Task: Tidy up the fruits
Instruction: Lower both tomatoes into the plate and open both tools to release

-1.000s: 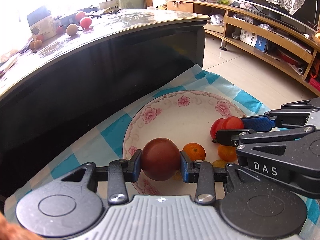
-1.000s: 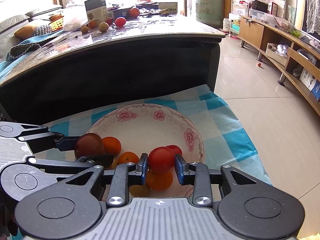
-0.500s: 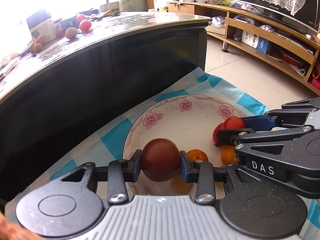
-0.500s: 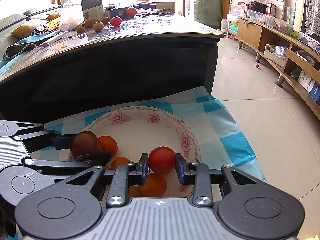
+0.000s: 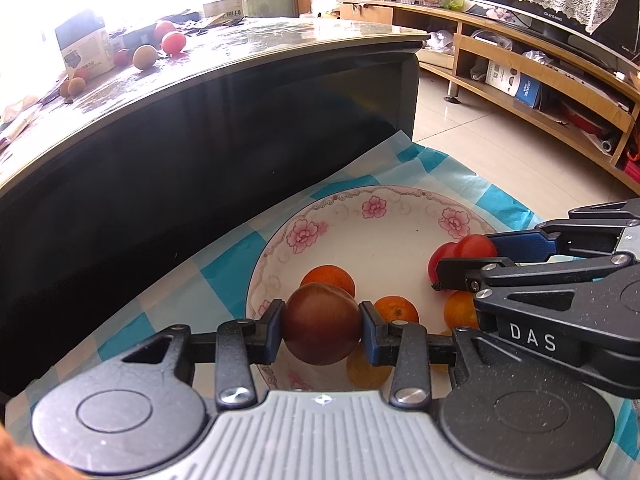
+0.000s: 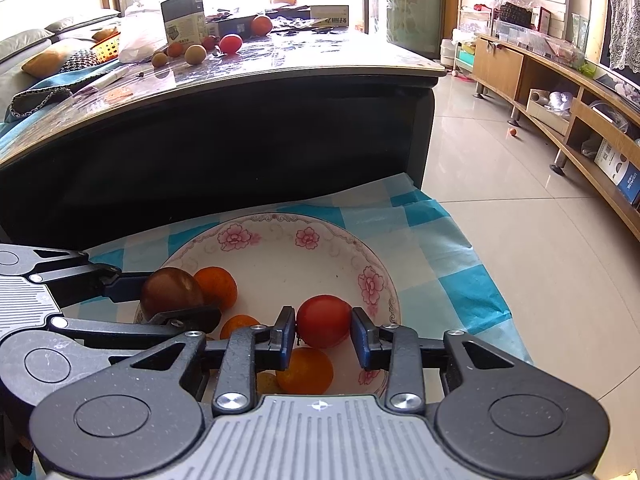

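Observation:
A white bowl with pink flowers (image 5: pixel 376 216) (image 6: pixel 280 240) stands on a blue checked cloth (image 5: pixel 224 256) (image 6: pixel 440 248). My left gripper (image 5: pixel 321 327) is shut on a dark brown-red tomato (image 5: pixel 320 324) (image 6: pixel 170 292) and holds it above the bowl's near left rim. My right gripper (image 6: pixel 323 329) is shut on a red tomato (image 6: pixel 323 320) (image 5: pixel 472 248) above the bowl's near right side. Several small oranges (image 5: pixel 330 278) (image 6: pixel 306 370) lie in the bowl below both grippers.
A dark table (image 5: pixel 208 92) (image 6: pixel 240 92) rises just behind the cloth; its glossy top carries more fruit (image 6: pixel 230 43) and a box (image 6: pixel 182 16). Wooden shelving (image 5: pixel 540 80) runs along the right, across the tiled floor (image 6: pixel 500 184).
Both grippers have risen and drawn back a little with their tomatoes still held. The bowl looks lower and farther, and more of its oranges show.

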The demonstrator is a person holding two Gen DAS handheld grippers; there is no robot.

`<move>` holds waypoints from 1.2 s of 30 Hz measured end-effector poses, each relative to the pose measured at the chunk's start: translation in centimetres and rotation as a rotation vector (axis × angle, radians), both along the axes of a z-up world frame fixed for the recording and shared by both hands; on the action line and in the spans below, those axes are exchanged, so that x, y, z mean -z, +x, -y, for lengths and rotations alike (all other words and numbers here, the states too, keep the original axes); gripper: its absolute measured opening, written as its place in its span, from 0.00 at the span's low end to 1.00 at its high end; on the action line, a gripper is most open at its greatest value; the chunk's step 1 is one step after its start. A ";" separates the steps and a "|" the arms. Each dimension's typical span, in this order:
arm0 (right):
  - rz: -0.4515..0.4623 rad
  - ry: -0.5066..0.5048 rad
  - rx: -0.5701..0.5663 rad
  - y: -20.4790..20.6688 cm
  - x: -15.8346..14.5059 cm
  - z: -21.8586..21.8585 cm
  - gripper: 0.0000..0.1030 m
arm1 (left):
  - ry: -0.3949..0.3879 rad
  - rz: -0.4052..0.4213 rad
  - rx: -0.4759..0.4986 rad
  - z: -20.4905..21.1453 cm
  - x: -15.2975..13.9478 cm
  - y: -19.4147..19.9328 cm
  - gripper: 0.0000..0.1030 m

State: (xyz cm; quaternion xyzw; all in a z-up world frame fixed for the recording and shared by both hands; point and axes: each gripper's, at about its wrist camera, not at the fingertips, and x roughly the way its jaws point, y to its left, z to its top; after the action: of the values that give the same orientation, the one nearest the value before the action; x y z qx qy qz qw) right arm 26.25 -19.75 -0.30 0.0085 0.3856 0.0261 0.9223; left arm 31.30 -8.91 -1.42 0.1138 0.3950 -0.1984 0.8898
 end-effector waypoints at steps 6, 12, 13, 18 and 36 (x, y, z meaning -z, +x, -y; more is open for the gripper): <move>0.008 0.007 0.017 0.0 -0.2 0.4 0.34 | -0.007 0.015 0.000 -0.1 -0.3 0.0 0.46; 0.012 0.013 0.020 0.0 -0.3 0.6 0.36 | -0.011 0.019 0.000 -0.2 -0.5 0.0 0.47; 0.012 0.015 0.023 0.0 -0.3 0.7 0.38 | -0.011 0.019 -0.001 -0.3 -0.5 0.0 0.47; 0.010 0.033 0.028 -0.1 -0.4 1.0 0.41 | -0.015 0.019 -0.007 -0.4 -0.6 0.0 0.49; 0.021 0.043 0.054 -0.7 -1.1 1.5 0.47 | -0.015 0.054 -0.011 -0.7 -1.5 -0.8 0.62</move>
State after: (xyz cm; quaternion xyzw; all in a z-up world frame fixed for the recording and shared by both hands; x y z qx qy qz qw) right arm 25.55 -21.24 0.79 0.0386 0.3748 0.0098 0.9262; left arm 30.49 -8.21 0.06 0.1103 0.3698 -0.1935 0.9020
